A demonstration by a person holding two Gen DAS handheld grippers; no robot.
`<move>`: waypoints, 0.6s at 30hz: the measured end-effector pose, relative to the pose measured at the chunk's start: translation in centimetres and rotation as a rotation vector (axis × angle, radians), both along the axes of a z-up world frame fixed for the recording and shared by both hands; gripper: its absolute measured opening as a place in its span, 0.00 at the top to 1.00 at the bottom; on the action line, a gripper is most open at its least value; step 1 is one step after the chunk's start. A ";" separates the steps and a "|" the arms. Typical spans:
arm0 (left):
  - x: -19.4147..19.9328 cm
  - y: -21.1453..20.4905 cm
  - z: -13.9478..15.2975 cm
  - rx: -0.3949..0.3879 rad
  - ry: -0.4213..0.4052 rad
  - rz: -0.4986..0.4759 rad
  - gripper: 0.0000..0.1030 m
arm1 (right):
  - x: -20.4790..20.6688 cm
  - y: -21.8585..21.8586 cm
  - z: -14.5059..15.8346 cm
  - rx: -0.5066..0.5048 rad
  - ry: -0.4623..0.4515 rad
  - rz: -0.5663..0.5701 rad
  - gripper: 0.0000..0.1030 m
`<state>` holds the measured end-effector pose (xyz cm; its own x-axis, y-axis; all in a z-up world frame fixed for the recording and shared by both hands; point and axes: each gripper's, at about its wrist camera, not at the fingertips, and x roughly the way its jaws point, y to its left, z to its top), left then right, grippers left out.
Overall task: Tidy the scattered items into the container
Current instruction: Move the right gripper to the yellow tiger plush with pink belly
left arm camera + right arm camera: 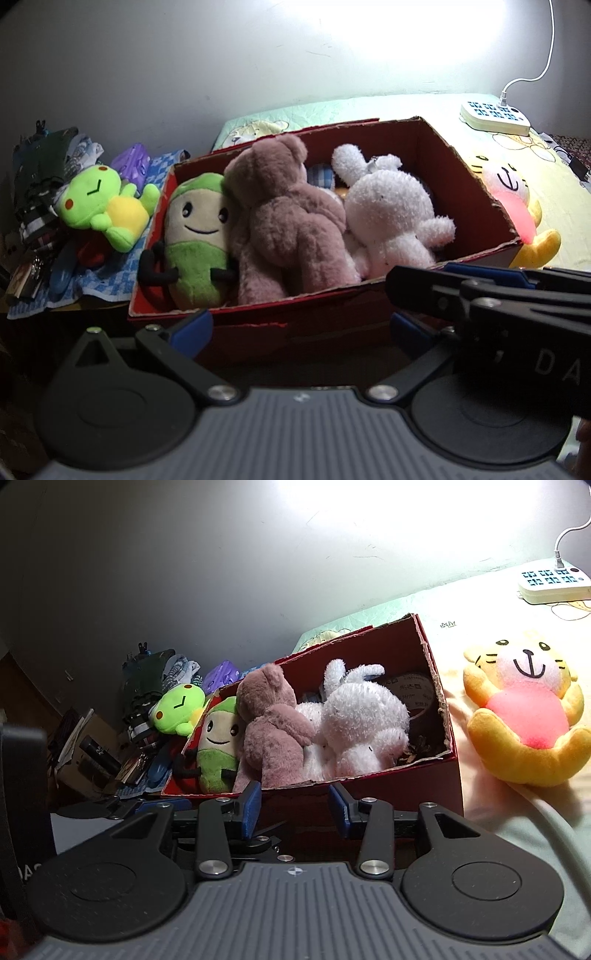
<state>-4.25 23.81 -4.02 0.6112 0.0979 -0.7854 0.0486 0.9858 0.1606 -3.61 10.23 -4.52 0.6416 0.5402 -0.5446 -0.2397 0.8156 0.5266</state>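
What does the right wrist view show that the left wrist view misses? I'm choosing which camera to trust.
Only the right wrist view shows the roll of brown tape in the red cardboard box, and the yellow tiger plush whole. Only the left wrist view shows the blue checked cloth under the green frog plush. Both show the brown teddy bear and white rabbit plush.

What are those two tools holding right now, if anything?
Nothing. The left tool and the right tool both stand open and empty in front of the red box.
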 end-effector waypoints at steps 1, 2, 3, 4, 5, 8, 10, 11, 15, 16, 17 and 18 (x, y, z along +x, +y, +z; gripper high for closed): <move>0.0 -0.1 -0.2 -0.001 0.006 0.001 0.01 | 0.0 -0.1 -0.2 0.002 0.008 0.001 0.57; 0.0 -0.1 -0.4 -0.003 0.015 0.004 0.01 | 0.0 -0.2 -0.3 0.004 0.015 0.002 0.57; 0.0 -0.2 -0.6 -0.005 0.024 0.008 0.01 | 0.1 -0.3 -0.4 0.007 0.021 0.005 0.57; 0.0 -0.3 -0.8 -0.008 0.034 0.010 0.01 | 0.1 -0.4 -0.6 0.008 0.024 0.009 0.57; -0.1 -0.4 -1.0 -0.010 0.041 0.011 0.01 | 0.2 -0.5 -0.7 0.007 0.027 0.013 0.57; 0.0 -0.6 -1.6 -0.005 0.058 0.031 0.01 | 0.7 -0.8 -1.1 0.006 0.045 0.035 0.57; 0.2 -0.9 -1.9 -0.009 0.072 0.045 0.01 | 1.0 -1.2 -1.3 0.003 0.058 0.052 0.57; 0.3 -1.1 -2.1 -0.010 0.078 0.054 0.01 | 1.1 -1.4 -1.4 0.000 0.062 0.059 0.57; 0.8 -2.0 -2.6 -0.020 0.111 0.087 0.01 | 1.4 -2.8 -1.8 -0.002 0.085 0.077 0.55; 0.8 -2.4 -2.8 -0.026 0.117 0.086 0.01 | 1.6 -3.2 -1.9 -0.005 0.096 0.084 0.55; 0.9 -2.8 -2.9 -0.024 0.122 0.090 0.01 | 1.7 -3.5 -2.1 -0.011 0.110 0.089 0.55; 0.9 -3.1 -3.1 -0.019 0.128 0.100 0.01 | 1.9 -3.8 -2.2 -0.014 0.121 0.093 0.54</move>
